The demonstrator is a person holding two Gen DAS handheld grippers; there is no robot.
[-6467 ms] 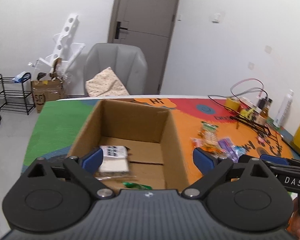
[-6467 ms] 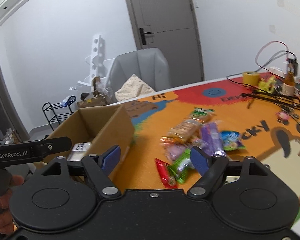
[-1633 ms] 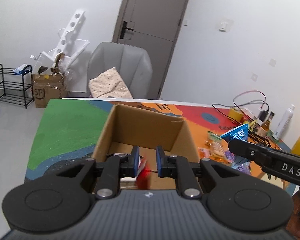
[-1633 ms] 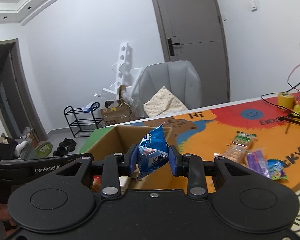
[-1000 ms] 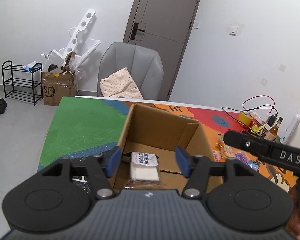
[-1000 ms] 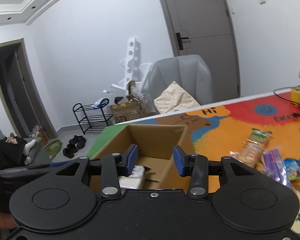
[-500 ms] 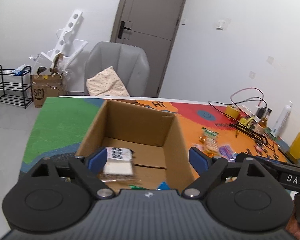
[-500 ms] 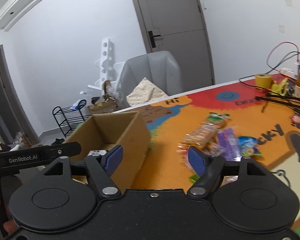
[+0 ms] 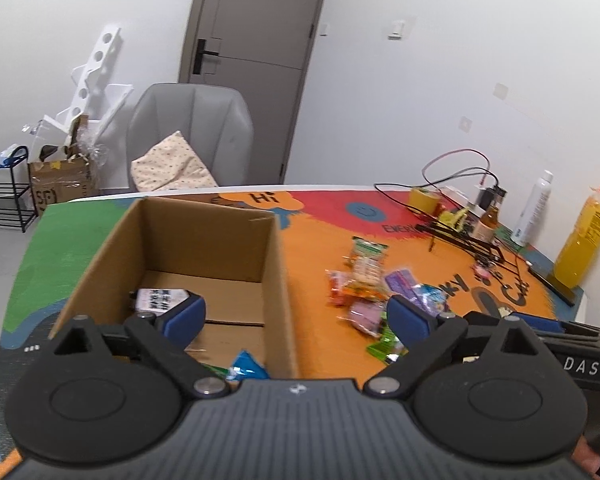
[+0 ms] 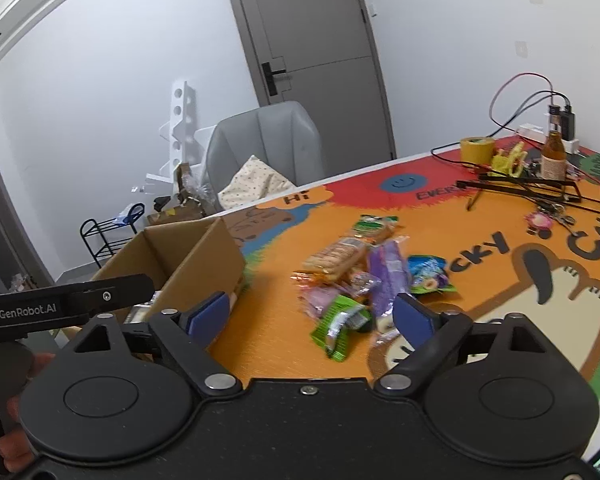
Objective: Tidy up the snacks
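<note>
Bright orange table mat lies under both tongs. Right tongs, wide open and empty, hover over the snack pile just ahead; left tongs, likewise spread and empty, straddle the box wall. Best to pinch one packet only.

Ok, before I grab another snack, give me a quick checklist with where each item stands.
1. Right gripper open and empty: ok.
2. Left gripper open and empty: ok.
3. Snack pile in front of the right gripper: ok.
4. Box upright with floor space left: ok.
5. Green packet free of the other snacks: not ok, it overlaps them.
6. Cables away from the pile: ok.
</note>
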